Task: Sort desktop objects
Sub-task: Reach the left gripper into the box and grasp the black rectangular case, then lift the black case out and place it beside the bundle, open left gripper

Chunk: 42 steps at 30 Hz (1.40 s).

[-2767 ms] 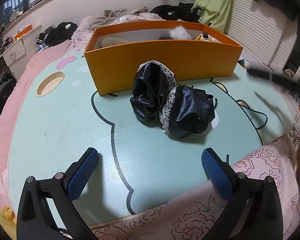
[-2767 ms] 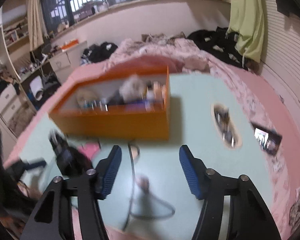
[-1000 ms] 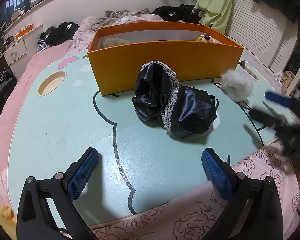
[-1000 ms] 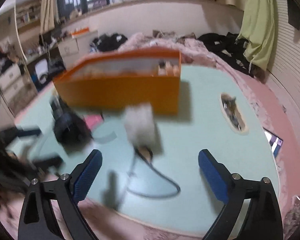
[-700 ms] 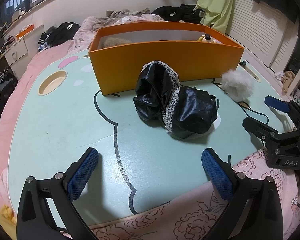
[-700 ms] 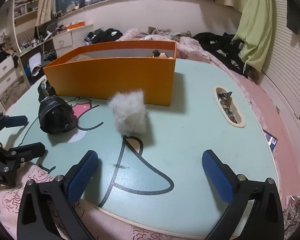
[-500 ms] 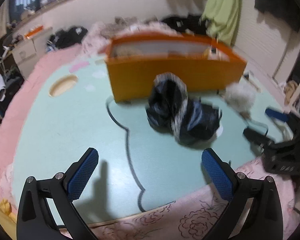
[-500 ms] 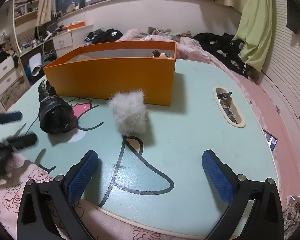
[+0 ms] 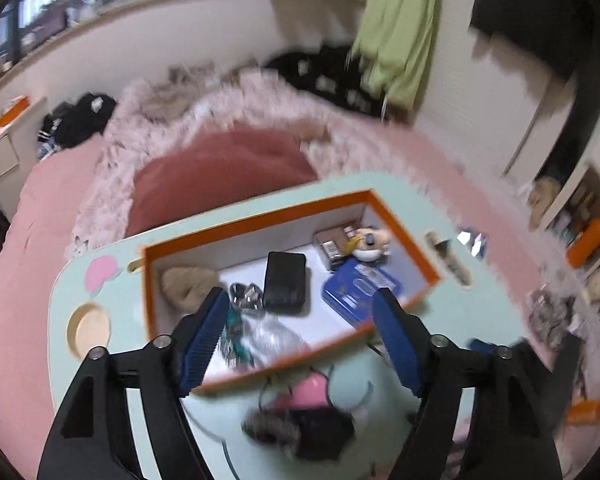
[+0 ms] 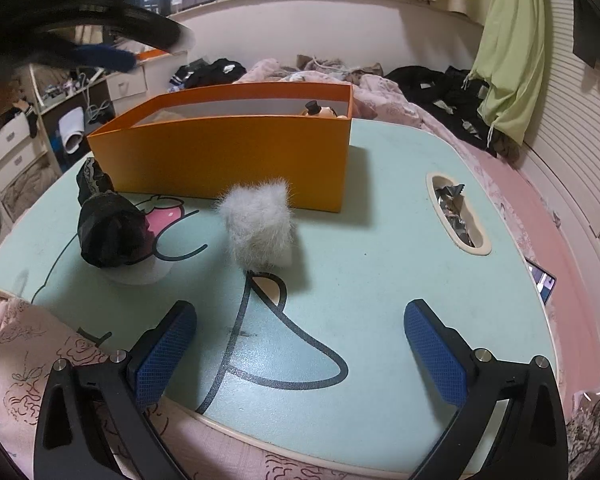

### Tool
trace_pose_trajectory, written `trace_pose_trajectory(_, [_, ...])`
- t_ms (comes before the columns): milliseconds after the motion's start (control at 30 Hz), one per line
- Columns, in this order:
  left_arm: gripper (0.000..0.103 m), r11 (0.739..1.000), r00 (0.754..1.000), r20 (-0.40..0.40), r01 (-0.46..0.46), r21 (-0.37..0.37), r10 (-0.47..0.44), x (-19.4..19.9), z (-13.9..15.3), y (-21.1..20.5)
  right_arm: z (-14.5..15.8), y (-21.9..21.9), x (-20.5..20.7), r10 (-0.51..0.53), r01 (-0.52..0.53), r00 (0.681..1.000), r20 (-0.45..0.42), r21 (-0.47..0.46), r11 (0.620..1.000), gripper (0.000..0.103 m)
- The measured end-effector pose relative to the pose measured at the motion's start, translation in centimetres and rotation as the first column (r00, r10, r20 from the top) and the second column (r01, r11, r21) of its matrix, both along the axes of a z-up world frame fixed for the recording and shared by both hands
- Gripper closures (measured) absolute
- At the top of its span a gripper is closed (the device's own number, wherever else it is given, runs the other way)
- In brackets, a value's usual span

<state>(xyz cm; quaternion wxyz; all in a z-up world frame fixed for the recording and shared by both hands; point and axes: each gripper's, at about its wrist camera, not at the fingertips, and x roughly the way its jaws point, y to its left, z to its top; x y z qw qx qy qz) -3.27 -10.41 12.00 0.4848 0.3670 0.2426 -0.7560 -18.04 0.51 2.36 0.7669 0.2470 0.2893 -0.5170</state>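
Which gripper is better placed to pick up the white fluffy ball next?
Right. The right gripper has open jaws, low and facing the white fluffy ball. The left gripper hangs high over the orange box, its jaws empty.

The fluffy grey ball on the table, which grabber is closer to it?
Right. The right gripper sits low at the table edge, with the fluffy grey ball just ahead. The left gripper is raised above the orange box, off to the ball's left.
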Motion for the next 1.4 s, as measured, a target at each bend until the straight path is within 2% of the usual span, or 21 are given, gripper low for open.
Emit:
trace_pose_trajectory(67, [0.031,0.997,0.999,0.041,-0.031,0.074,0.028,-1.0,-1.6,-3.0,-0.1,0.0,-0.1,0.000,0.000,1.000,0.000,0.000,1.000,0.000])
trace_pose_trajectory(167, [0.031,0.980,0.997,0.049,-0.064,0.186,0.056,-1.5,-4.3,-6.0,0.1,0.2,0.0,0.001,-0.001,1.000,0.002,-0.001,1.000,0.000])
trace_pose_trajectory(233, [0.031,0.967,0.993,0.074,-0.108,0.229,0.094,-1.8,-5.5,-7.4,0.0,0.3,0.0,0.000,0.000,1.000,0.001,-0.002,1.000,0.000])
trace_pose_trajectory(333, [0.033,0.959,0.987,0.118,-0.139,0.245,0.113,-2.5,-6.8,-8.2,0.0,0.3,0.0,0.000,0.000,1.000,0.001,-0.002,1.000,0.000])
trace_pose_trajectory(367, [0.039,0.959,0.986,0.125,-0.137,0.249,0.108,-2.7,-7.1,-8.2,0.0,0.3,0.0,0.000,0.000,1.000,0.001,-0.001,1.000,0.000])
trace_pose_trajectory(467, [0.049,0.958,0.982,0.162,-0.133,0.252,0.094,-3.3,-8.1,-8.0,-0.1,0.3,0.0,0.000,0.000,1.000,0.001,0.001,1.000,0.000])
trace_pose_trajectory(533, [0.062,0.940,0.967,0.217,-0.194,0.282,0.134,-2.9,-9.2,-8.6,0.0,0.3,0.0,0.000,0.000,1.000,0.002,0.001,1.000,0.000])
trace_pose_trajectory(600, [0.063,0.941,0.972,0.171,-0.206,0.269,0.164,-2.0,-9.5,-8.9,-0.1,0.4,-0.1,-0.001,0.001,1.000,0.002,-0.001,1.000,0.000])
trace_pose_trajectory(700, [0.063,0.949,0.976,0.149,-0.191,0.250,0.157,-1.7,-9.6,-8.5,0.1,0.3,0.0,-0.001,0.001,1.000,0.002,0.000,1.000,0.000])
trace_pose_trajectory(767, [0.063,0.958,0.985,0.096,-0.165,0.235,0.146,-1.4,-8.8,-7.9,0.0,0.3,0.0,0.000,0.000,1.000,0.001,-0.001,1.000,0.000])
trace_pose_trajectory(867, [0.063,0.982,0.991,0.003,-0.132,0.136,0.133,-0.9,-5.3,-5.7,0.0,0.4,0.0,0.000,0.000,1.000,0.001,-0.001,1.000,0.000])
trace_pose_trajectory(967, [0.063,0.992,0.989,-0.077,-0.119,0.043,0.122,-0.6,-1.9,-2.5,0.0,0.4,0.0,-0.001,0.001,1.000,0.000,-0.001,1.000,0.000])
trace_pose_trajectory(1033, [0.063,0.995,0.987,-0.126,-0.099,0.004,0.099,-0.8,-0.3,-0.1,-0.1,0.3,-0.1,0.000,0.000,1.000,0.001,-0.002,1.000,0.000])
trace_pose_trajectory(1100, [0.063,0.999,0.981,-0.189,-0.053,-0.005,0.052,-1.0,0.5,2.4,-0.1,0.4,-0.1,0.000,0.000,1.000,0.001,-0.001,1.000,0.000])
trace_pose_trajectory(1200, [0.063,1.000,0.980,-0.196,-0.013,0.012,0.015,-1.4,-0.2,5.1,-0.1,0.4,-0.1,0.000,0.000,1.000,0.000,-0.002,1.000,0.000])
trace_pose_trajectory(1400, [0.063,0.995,0.993,-0.116,-0.018,0.094,0.029,-2.6,-6.2,6.3,-0.1,0.5,-0.1,0.000,0.000,1.000,0.000,-0.002,1.000,0.000])
